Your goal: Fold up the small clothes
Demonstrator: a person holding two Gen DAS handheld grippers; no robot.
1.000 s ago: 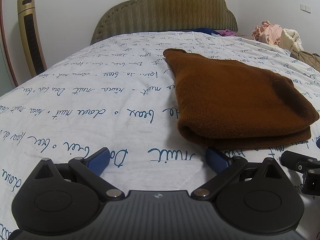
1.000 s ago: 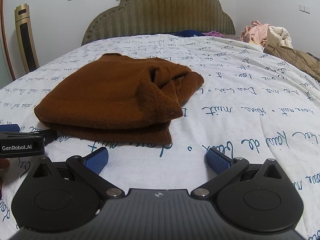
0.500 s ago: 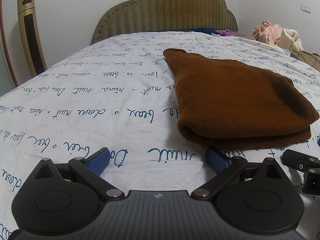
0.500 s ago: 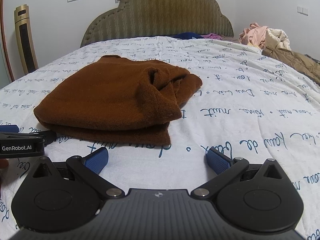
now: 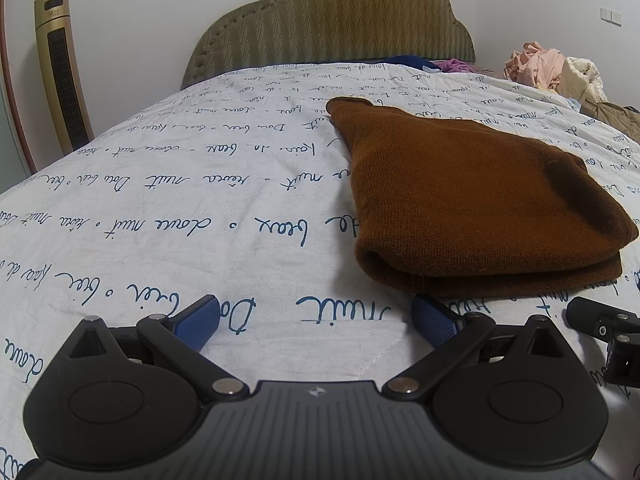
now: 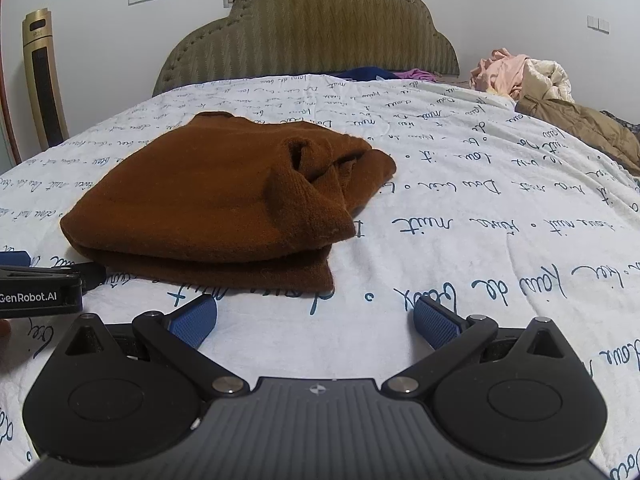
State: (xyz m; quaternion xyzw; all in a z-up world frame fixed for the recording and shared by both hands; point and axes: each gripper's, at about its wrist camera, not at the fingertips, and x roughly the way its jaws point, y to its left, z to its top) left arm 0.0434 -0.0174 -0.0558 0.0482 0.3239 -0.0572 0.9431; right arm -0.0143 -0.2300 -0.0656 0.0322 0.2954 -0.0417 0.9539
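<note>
White quilt [image 5: 160, 208] bears a folded brown sweater [image 5: 460, 200]; left claw [image 5: 316, 320] and right claw [image 6: 316, 316] both spread, empty.

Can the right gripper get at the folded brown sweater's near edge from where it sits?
Probably yes. The right gripper is open and empty, and only bare printed bedsheet lies between it and the brown sweater. The left gripper sits off to the side, out of that path.

brown knit garment [image 5: 460, 200] | folded, layered | flat on bed
</note>
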